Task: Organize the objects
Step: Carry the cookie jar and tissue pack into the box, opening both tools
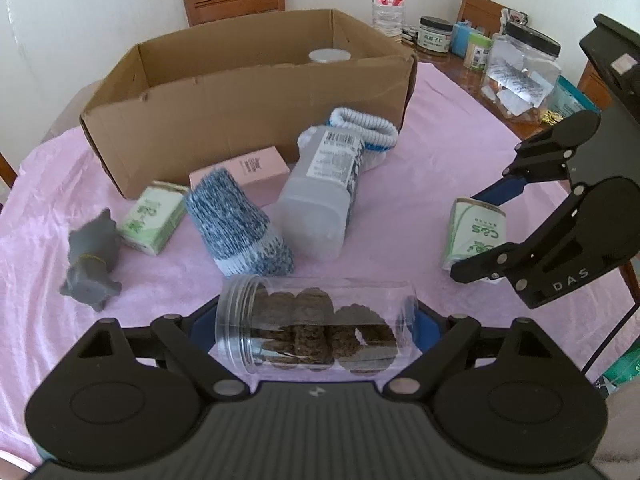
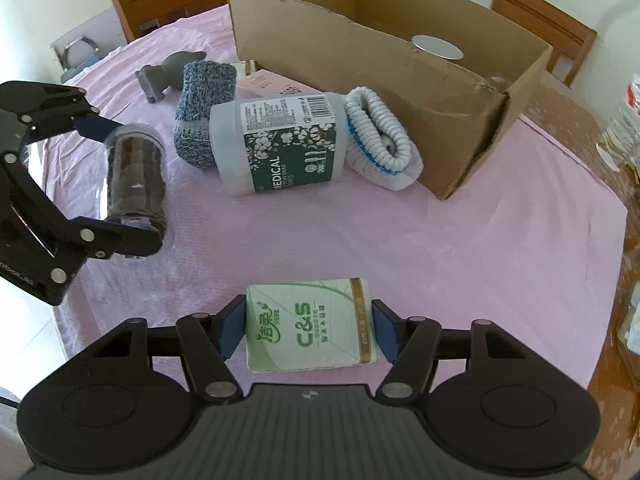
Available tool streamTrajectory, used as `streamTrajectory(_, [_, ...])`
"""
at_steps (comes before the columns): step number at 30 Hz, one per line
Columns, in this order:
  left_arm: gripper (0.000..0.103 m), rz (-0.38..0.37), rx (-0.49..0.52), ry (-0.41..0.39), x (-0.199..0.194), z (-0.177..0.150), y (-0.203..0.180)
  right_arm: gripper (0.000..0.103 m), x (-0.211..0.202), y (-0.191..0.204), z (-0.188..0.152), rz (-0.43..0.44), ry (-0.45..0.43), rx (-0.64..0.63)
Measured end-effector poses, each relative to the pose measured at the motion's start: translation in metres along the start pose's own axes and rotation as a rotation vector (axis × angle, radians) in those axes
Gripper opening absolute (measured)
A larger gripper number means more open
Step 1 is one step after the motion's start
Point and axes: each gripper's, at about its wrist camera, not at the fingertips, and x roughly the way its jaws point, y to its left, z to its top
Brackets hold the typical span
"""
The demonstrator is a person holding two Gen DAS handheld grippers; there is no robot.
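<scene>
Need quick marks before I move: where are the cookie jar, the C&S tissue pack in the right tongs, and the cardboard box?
cookie jar (image 1: 316, 330): left wrist view, on the clear wall over the cookies.
C&S tissue pack (image 2: 310, 326): right wrist view, on its printed top face.
cardboard box (image 2: 360, 56): right wrist view, on its near outer wall.

The left gripper (image 1: 316, 330) is lying low over the pink cloth (image 1: 420, 184), its blue pads pressing both ends of the jar (image 1: 316, 330), which is lying sideways between them. The right gripper (image 2: 308, 326) is sitting to the jar's right, also low over the cloth, with its fingers (image 2: 232, 330) closing on either side of a tissue pack (image 2: 310, 326). Both are pointing towards the box (image 1: 248, 104).
</scene>
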Motion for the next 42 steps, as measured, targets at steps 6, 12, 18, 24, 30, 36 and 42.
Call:
streamTrajectory(6, [0.091,-0.008,0.017,0.008,-0.023,0.019,0.005,0.070,-0.018,0.000,0.008,-0.016,0.001,0.016])
streamTrajectory(12, [0.091,-0.064,0.066,0.007,-0.036,0.042,0.021,0.070,-0.036,0.004,0.029,-0.036,-0.012,0.061])
streamTrajectory(18, [0.091,-0.152,0.129,-0.025,-0.044,0.069,0.049,0.070,-0.050,0.016,0.055,-0.104,-0.045,0.123])
streamTrajectory(24, [0.091,-0.203,0.221,-0.038,-0.047,0.090,0.072,0.070,-0.057,0.024,0.080,-0.173,-0.066,0.194])
streamTrajectory(30, [0.091,-0.217,0.221,-0.055,-0.046,0.112,0.091,0.070,-0.056,0.031,0.099,-0.184,-0.085,0.241])
streamTrajectory(36, [0.091,-0.172,0.167,-0.058,-0.038,0.139,0.108,0.070,-0.059,0.025,0.120,-0.183,-0.117,0.208])
streamTrajectory(42, [0.091,-0.131,0.140,-0.087,-0.027,0.169,0.120,0.070,-0.061,0.016,0.143,-0.186,-0.157,0.183])
